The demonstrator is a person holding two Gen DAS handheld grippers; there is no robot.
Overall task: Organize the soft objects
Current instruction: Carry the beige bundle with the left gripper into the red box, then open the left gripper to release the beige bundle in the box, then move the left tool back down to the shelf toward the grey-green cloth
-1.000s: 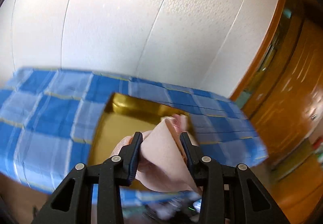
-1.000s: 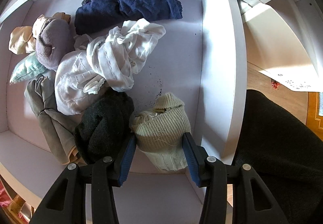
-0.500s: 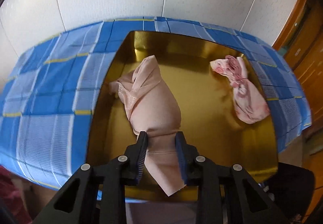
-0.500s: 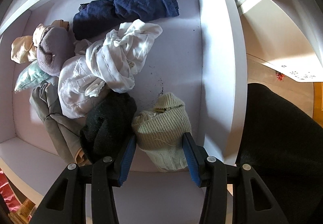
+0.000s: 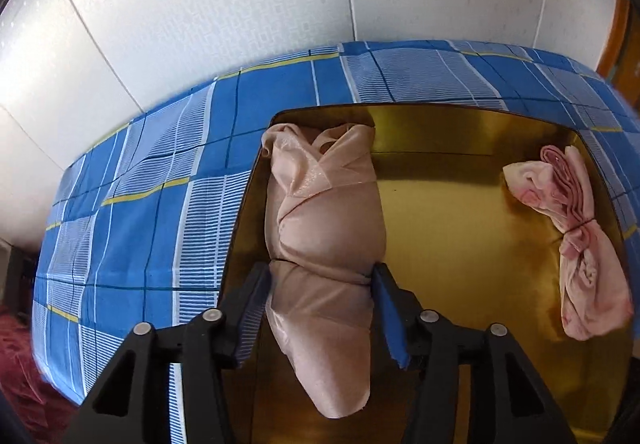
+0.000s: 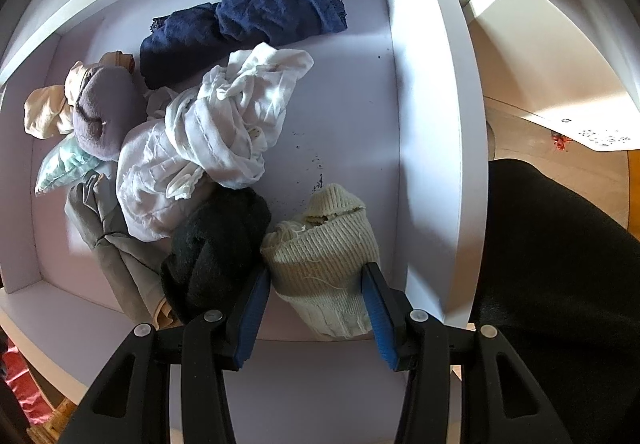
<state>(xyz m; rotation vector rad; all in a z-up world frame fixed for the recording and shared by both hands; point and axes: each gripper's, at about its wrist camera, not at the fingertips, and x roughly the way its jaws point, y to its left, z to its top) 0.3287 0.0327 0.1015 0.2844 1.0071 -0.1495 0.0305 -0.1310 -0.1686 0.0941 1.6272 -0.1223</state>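
Gold tray [image 5: 460, 228] on blue checked cloth [image 5: 160, 211]: left gripper [image 5: 322, 300] clasping peach satin bundle [image 5: 324, 219], right gripper [image 6: 316, 298] clasping cream knitted roll [image 6: 320, 256] (white drawer [image 6: 428, 123], roughly 6 left).

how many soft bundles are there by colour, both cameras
Pink or peach, in the gold tray: 2, the peach bundle and the pink floral bundle
Navy: 1
White: 1
Black: 1
Cream knit: 1
Mauve: 1
Total: 7 clear; the pale pieces at the drawer's left are too tangled to count.

Two bundles [image 5: 326, 219] [image 5: 576, 240] in tray [image 5: 460, 203], apparently apart, on cloth [image 5: 160, 211].
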